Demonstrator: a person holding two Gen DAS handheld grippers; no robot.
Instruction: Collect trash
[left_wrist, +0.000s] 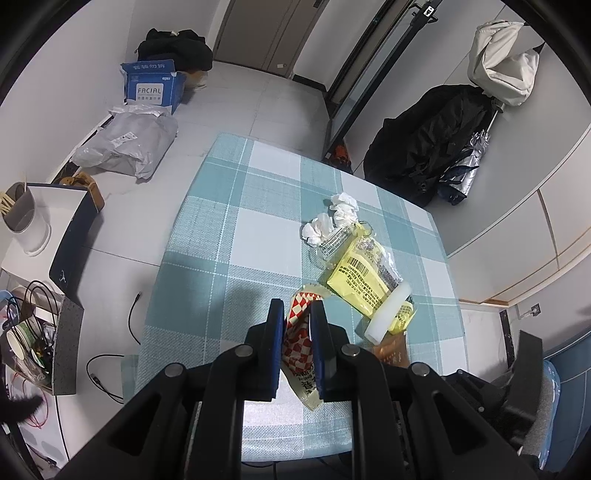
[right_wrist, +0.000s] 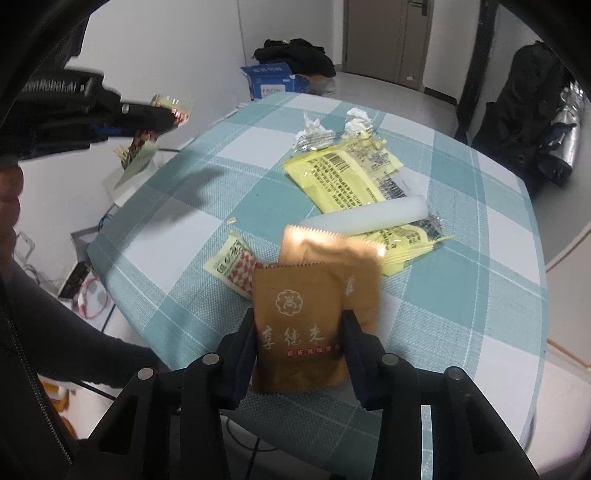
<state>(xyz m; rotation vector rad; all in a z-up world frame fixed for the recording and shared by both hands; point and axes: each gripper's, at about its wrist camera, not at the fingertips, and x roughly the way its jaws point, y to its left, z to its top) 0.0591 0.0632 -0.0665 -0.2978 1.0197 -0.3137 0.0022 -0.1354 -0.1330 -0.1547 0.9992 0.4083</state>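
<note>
Gripping checkered wrapper (left_wrist: 295, 343), left gripper (left_wrist: 297, 314); right gripper (right_wrist: 301, 325) clamps brown packet (right_wrist: 299, 328).

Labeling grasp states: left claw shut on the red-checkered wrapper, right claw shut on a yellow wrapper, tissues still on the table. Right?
One error: the right claw is shut on the brown wrapper, not a yellow one, per the right wrist view. The yellow wrapper lies on the table. The rest holds: left claw shut on the red-checkered wrapper, tissues on the table.
</note>
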